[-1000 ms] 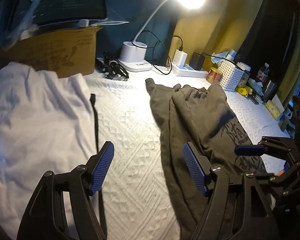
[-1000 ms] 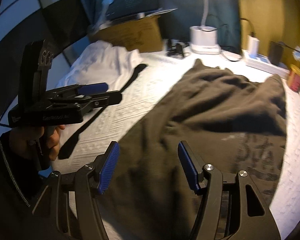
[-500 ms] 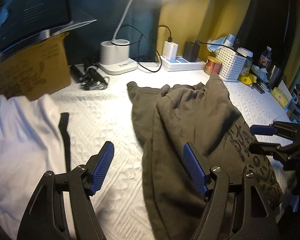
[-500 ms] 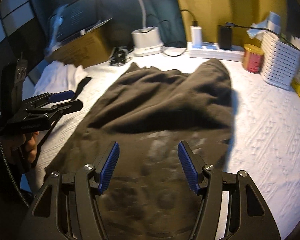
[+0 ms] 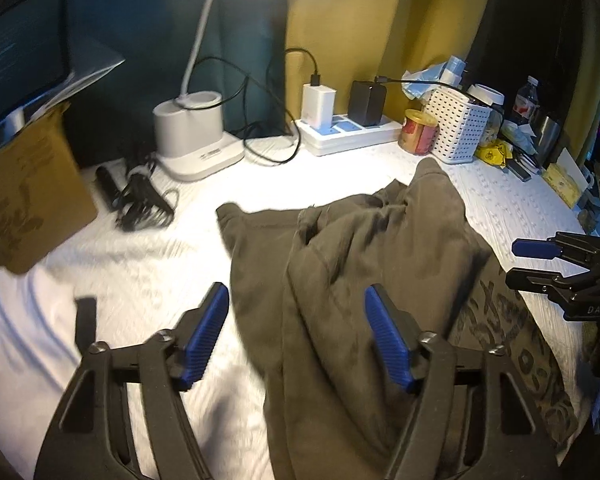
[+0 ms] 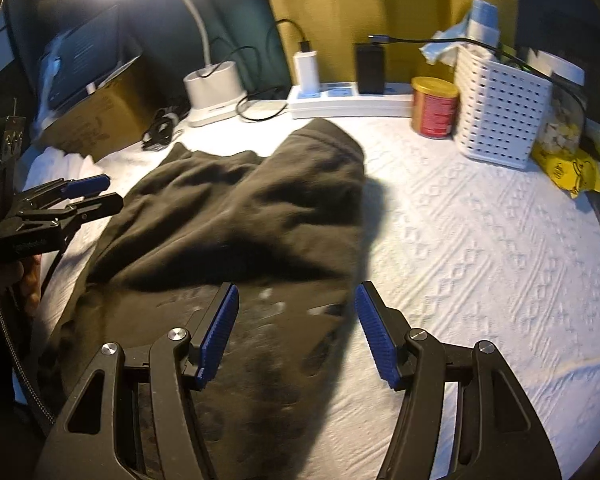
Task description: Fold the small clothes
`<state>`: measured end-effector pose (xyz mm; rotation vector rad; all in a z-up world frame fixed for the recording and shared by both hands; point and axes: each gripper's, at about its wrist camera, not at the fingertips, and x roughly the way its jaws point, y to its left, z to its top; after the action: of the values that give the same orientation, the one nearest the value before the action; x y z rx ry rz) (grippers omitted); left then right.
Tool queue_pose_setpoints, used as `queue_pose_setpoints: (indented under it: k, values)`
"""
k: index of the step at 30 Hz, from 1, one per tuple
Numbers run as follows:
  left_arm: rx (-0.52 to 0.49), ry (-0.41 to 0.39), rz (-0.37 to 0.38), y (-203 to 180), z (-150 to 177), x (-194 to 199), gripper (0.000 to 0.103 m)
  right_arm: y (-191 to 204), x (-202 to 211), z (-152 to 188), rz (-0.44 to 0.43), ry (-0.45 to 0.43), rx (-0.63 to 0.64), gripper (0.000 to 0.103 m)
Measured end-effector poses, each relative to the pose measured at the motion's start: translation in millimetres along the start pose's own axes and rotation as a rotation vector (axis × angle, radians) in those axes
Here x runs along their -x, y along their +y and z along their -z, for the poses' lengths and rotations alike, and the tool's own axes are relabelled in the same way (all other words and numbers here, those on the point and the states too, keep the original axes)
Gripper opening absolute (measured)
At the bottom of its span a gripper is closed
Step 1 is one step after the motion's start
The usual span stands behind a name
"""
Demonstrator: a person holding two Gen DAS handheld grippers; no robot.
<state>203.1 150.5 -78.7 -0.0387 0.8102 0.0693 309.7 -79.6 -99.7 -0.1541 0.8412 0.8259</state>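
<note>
A dark olive sweatshirt (image 5: 372, 264) with a printed front lies crumpled on the white quilted cover, also in the right wrist view (image 6: 236, 216). My left gripper (image 5: 296, 340) is open and empty, above the sweatshirt's left edge; it shows at the left of the right wrist view (image 6: 88, 194). My right gripper (image 6: 296, 332) is open and empty, above the sweatshirt's near right edge; it shows at the right of the left wrist view (image 5: 540, 264). A white garment (image 5: 16, 320) lies at the left.
Along the back stand a cardboard box (image 5: 24, 196), a white lamp base (image 5: 196, 140), a power strip with chargers (image 5: 352, 128), a red can (image 6: 436, 106) and a white perforated basket (image 6: 500, 108). Black cables (image 5: 140, 200) lie near the box. Yellow packets (image 6: 568, 168) lie at the right.
Both grippers have swung to the right: the white garment has slid out of the left view and more of the bare cover right of the sweatshirt shows. Both stay open.
</note>
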Motion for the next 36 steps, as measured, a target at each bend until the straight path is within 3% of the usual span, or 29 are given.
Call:
queue_pose_setpoints:
  k: [3, 5, 23, 24, 25, 26, 30, 31, 36]
  values:
    - [-0.018, 0.009, 0.004, 1.1, -10.0, -12.0, 0.055, -8.2, -2.1, -2.3, 0.013, 0.001, -0.008, 0.064]
    - [-0.026, 0.018, 0.007, 2.0, -14.7, -19.1, 0.044, -11.6, -3.1, -4.3, 0.021, 0.0, -0.009, 0.064]
    - [-0.033, 0.092, 0.063, 9.1, -27.4, -71.7, 0.044, -37.8, -21.2, -21.9, 0.045, -0.004, -0.038, 0.064]
    - [-0.027, 0.083, 0.078, 10.0, -27.2, -71.2, 0.04, -38.5, -21.6, -23.0, 0.042, -0.009, -0.04, 0.064]
    - [-0.022, 0.081, 0.109, 10.7, -27.4, -71.1, 0.018, -39.7, -22.3, -25.0, 0.036, -0.016, -0.045, 0.064]
    - [-0.016, 0.079, 0.129, 11.4, -27.9, -70.5, 0.01, -40.7, -22.6, -26.0, 0.031, -0.019, -0.049, 0.064]
    - [0.004, 0.009, 0.119, 13.1, -34.2, -56.6, 0.006, -45.1, -26.5, -33.6, 0.016, -0.033, -0.062, 0.064]
    - [0.006, -0.01, 0.105, 14.4, -35.9, -53.2, 0.0, -46.0, -27.5, -35.9, 0.009, -0.036, -0.064, 0.064]
    - [0.026, -0.07, 0.048, 29.0, -41.1, -42.1, 0.0, -48.6, -37.3, -54.7, -0.043, -0.052, -0.071, 0.064]
